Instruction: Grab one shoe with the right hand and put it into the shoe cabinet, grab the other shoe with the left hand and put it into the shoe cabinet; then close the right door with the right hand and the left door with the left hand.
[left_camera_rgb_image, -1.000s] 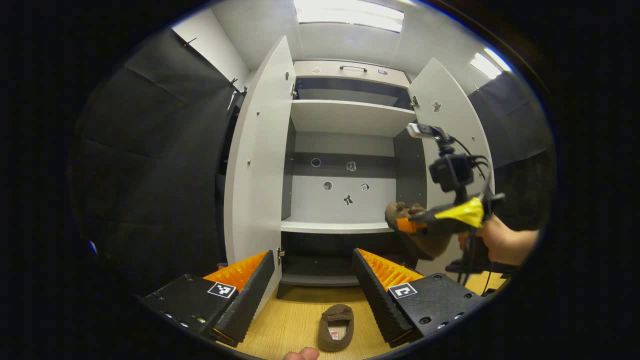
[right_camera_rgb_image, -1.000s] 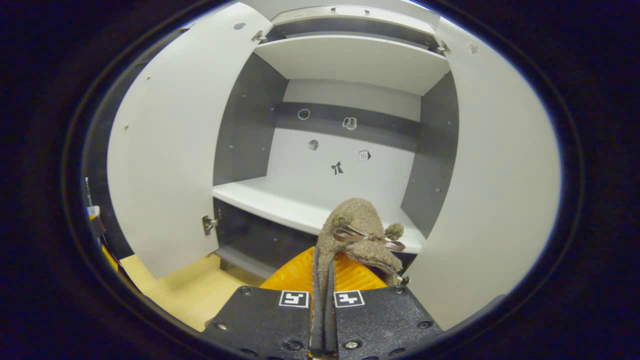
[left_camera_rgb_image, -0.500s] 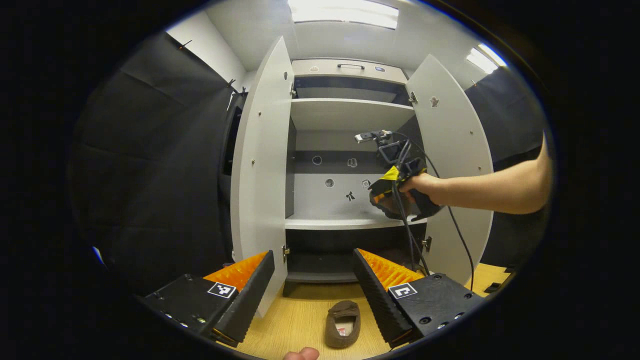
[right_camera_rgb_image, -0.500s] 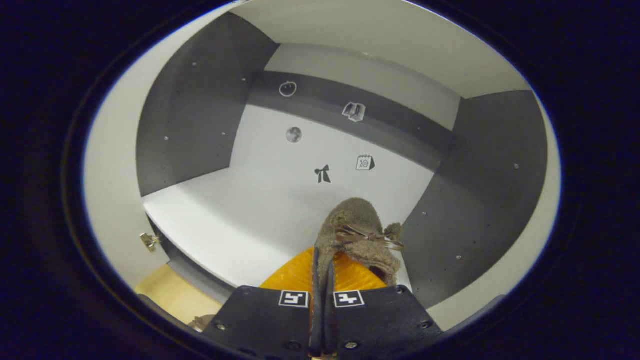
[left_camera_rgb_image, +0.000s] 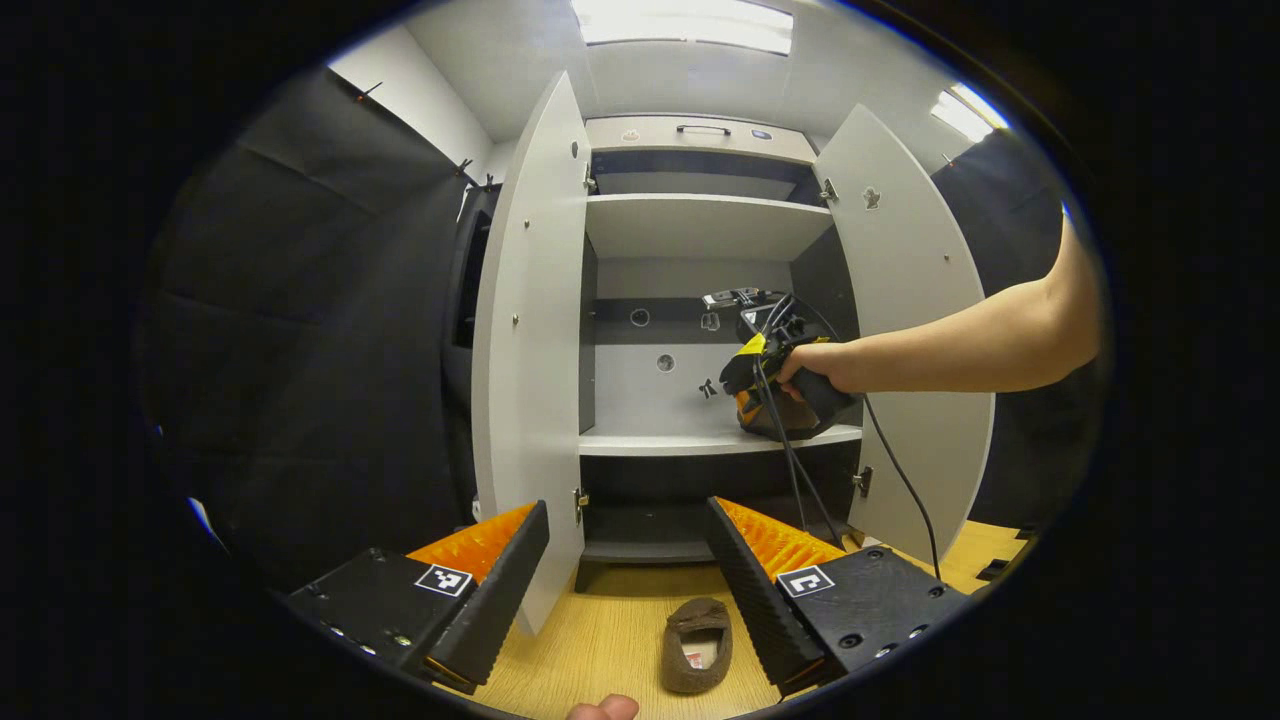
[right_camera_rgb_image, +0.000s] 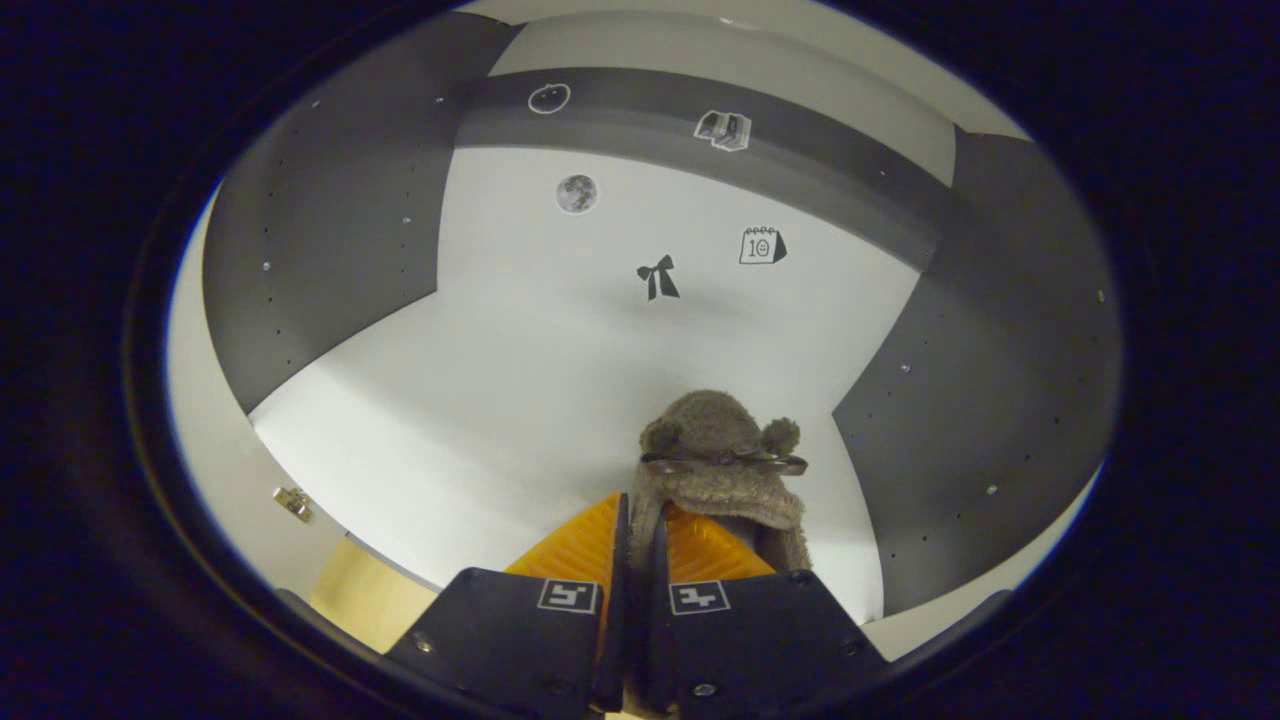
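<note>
In the right gripper view my right gripper (right_camera_rgb_image: 637, 508) is shut on the heel edge of a brown fuzzy shoe (right_camera_rgb_image: 722, 450) with a bow. The shoe sits level, low over the white middle shelf (right_camera_rgb_image: 480, 400) inside the cabinet, near the right wall; I cannot tell if it touches. The left gripper view shows that gripper (left_camera_rgb_image: 768, 385) in a person's hand inside the cabinet. My left gripper (left_camera_rgb_image: 625, 512) stands open, low in front of the cabinet. The other brown shoe (left_camera_rgb_image: 697, 645) lies on the wooden floor (left_camera_rgb_image: 600, 650) just inside its right finger.
Both cabinet doors stand open: the left door (left_camera_rgb_image: 530, 350) and the right door (left_camera_rgb_image: 900, 300). An upper shelf (left_camera_rgb_image: 700, 225) and a dark bottom compartment (left_camera_rgb_image: 640, 520) show too. A cable (left_camera_rgb_image: 900, 480) hangs from the right gripper. Stickers dot the back panel (right_camera_rgb_image: 660, 278).
The right gripper has gone deeper into the cabinet and lower, bringing the shoe down level over the middle shelf. The left gripper has hardly moved.
</note>
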